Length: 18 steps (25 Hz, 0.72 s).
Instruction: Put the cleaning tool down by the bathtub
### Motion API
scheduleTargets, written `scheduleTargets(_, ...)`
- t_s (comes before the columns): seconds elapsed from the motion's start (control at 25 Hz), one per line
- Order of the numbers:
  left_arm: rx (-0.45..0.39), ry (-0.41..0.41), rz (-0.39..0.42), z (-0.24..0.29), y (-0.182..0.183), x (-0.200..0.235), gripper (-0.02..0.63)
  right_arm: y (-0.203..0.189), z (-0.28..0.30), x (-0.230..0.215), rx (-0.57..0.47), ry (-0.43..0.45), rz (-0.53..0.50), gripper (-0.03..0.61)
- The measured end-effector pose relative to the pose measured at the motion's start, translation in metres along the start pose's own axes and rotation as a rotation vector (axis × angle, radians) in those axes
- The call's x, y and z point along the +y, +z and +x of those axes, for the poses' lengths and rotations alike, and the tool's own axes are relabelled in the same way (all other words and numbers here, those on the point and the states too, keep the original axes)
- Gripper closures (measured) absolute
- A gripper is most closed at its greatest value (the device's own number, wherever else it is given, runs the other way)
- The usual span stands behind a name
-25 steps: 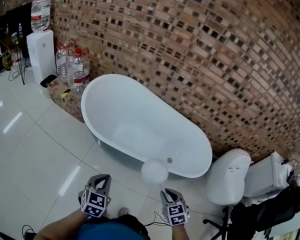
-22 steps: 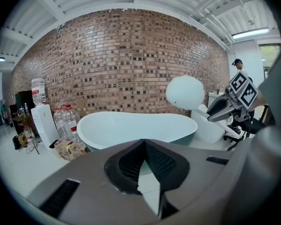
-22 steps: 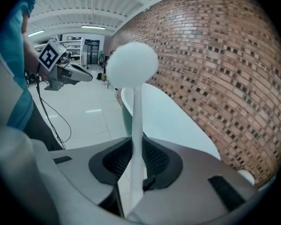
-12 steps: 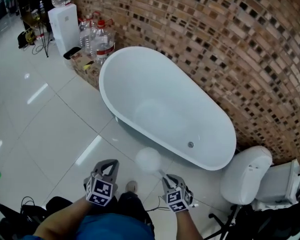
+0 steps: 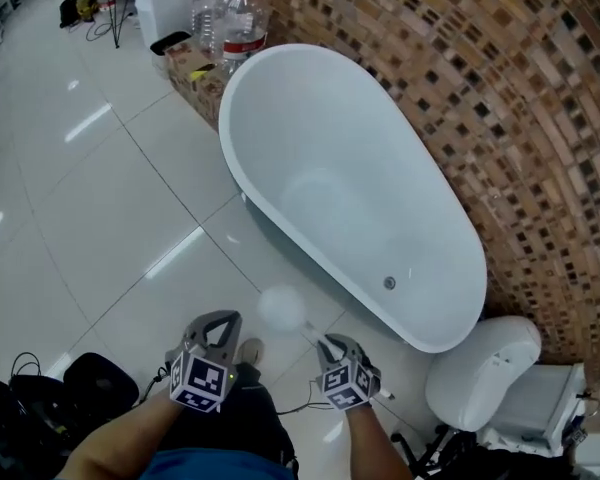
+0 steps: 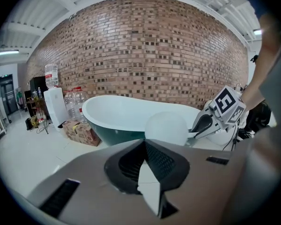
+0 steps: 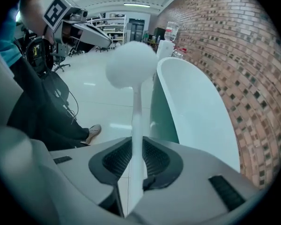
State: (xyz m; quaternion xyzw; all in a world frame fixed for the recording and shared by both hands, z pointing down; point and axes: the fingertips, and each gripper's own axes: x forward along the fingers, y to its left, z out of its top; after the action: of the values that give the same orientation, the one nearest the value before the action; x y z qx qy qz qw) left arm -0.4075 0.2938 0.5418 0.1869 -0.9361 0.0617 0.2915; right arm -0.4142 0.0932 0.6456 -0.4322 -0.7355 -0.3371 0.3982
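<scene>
The right gripper (image 5: 327,345) is pinched on the thin white handle of the cleaning tool (image 5: 280,308), whose round white head sticks out ahead of it, in the air above the glossy tile floor (image 5: 110,228) and just short of the near side of the white bathtub (image 5: 360,158). The left gripper (image 5: 218,320) hangs beside it with its jaws pressed together on nothing. The tool is not yet down, so the lowering is what looks risky. The grip sits at the far end of a slim handle with the bulky head well out in front, so the handle may pivot between the pads and let the head droop or swing into the tub's side. If the jaws let go while the tool is off the tile, it would likely bounce and skid on so smooth a floor, away from the tub. The person's shoe (image 5: 248,351) lies just below the grippers and could be struck or could kick the tool afterwards.
</scene>
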Motion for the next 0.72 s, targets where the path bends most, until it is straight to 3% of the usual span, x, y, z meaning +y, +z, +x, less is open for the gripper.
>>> scheduleTargets(0.28, 0.054, -0.002, -0.028, 0.036, -0.064, 0.024, 0.609, -0.007, 0.077, 0.001, 0.056, 0.030, -0.011, 0.485)
scheduleTargets(0.72, 0.045, -0.083, -0.003, 0.141, -0.141, 0.051, 0.609, -0.015, 0.230, -0.009, 0.066, 0.021, -0.014, 0.485)
